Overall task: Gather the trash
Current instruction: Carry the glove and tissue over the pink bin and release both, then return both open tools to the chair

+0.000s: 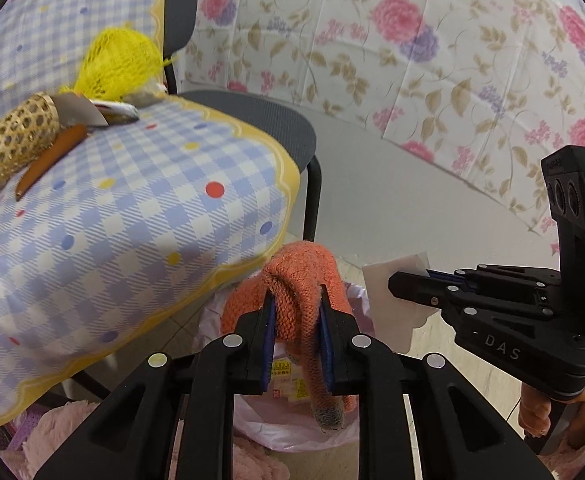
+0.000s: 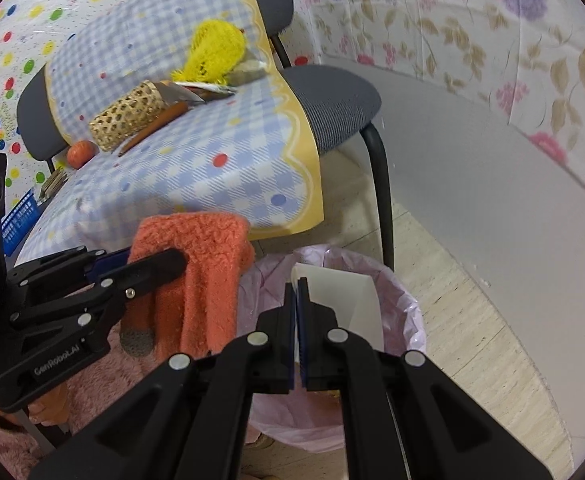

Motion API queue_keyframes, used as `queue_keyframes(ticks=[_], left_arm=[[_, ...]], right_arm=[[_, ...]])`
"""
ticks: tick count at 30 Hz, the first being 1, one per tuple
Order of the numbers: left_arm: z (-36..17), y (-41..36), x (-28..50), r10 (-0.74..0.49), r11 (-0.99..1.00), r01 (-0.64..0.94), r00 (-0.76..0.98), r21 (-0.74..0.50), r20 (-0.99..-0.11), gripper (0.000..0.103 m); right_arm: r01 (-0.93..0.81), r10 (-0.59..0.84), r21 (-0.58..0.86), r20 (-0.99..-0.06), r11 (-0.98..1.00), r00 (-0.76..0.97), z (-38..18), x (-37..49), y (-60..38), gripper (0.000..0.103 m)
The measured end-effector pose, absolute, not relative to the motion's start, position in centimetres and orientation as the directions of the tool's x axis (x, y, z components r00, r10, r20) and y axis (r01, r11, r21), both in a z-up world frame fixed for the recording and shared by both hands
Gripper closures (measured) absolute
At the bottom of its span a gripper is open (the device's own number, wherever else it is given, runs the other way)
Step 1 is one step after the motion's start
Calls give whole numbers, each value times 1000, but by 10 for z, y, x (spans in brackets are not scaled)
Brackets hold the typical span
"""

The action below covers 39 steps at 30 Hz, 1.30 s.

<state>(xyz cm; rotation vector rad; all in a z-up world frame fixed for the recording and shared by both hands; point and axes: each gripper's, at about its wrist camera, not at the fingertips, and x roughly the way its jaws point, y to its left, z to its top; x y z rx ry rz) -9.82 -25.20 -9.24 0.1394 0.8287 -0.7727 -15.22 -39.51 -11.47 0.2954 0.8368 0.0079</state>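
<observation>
Left gripper (image 1: 296, 300): my jaws are pinching the orange knit glove (image 1: 304, 280), its folded body bunched between the blue pads and the grey-tipped fingers dangling below.
Right gripper (image 2: 297, 292): pressed together on a white piece of paper (image 2: 340, 300), which sticks up and out to the right of my fingers.
Glove position: hanging over the near-left edge of the bin, just in front of the chair's cloth.
Paper position: right above the bin's opening.
Trash bin (image 2: 408, 312): lined with a pale pink bag, on the floor beside the chair leg; printed wrappers show inside in my left wrist view.
Chair (image 2: 340, 100): grey seat, draped with a blue checked cloth (image 2: 212, 168).
On the cloth: a yellow mesh net (image 2: 216, 50), a woven basket tube (image 2: 128, 120), an orange pencil-like stick (image 2: 160, 120), grey scrap, and a small orange ball (image 2: 80, 153) near the back.
My hands: a hand shows under each handle.
</observation>
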Motion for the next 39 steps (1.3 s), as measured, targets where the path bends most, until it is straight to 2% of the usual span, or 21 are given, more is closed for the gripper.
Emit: queue_keyframes(ticks=[4,6,8,14,28,33,37,39], left_arm=[[-98,-259,-90,-549,728,665,422,-165,-721,76],[-97,-259,-87,-549,731,662,426,-166,-719,68],[-95,-257,-85,-553,736,655,434,-173,-711,52],[-87,-247,-79,-549,757,629,464,-179,-695,52],[-34,-199,-92,-509,815,564,589,-132,-628,51],[-30,-188,-93,-428,847,529,620,-53,-658,51],[-31,-164,-88,-422,863,497,614,-90,-667,51],[-24,-154,-86,-412,872,483,631,-83,-657,48]], right_arm=[[114,119,258,-738,960,664,-122,-142,-398,98],[120,116,257,-741,959,662,-123,-139,-400,94],[125,111,255,-742,959,661,-124,-138,-404,89],[134,110,263,-737,955,667,-122,-137,-407,70],[165,12,227,-620,960,784,-45,-173,-411,70],[141,27,221,-617,965,786,-38,-167,-397,70],[100,64,221,-630,970,774,-37,-157,-376,70],[78,72,209,-625,975,777,-32,-151,-365,70]])
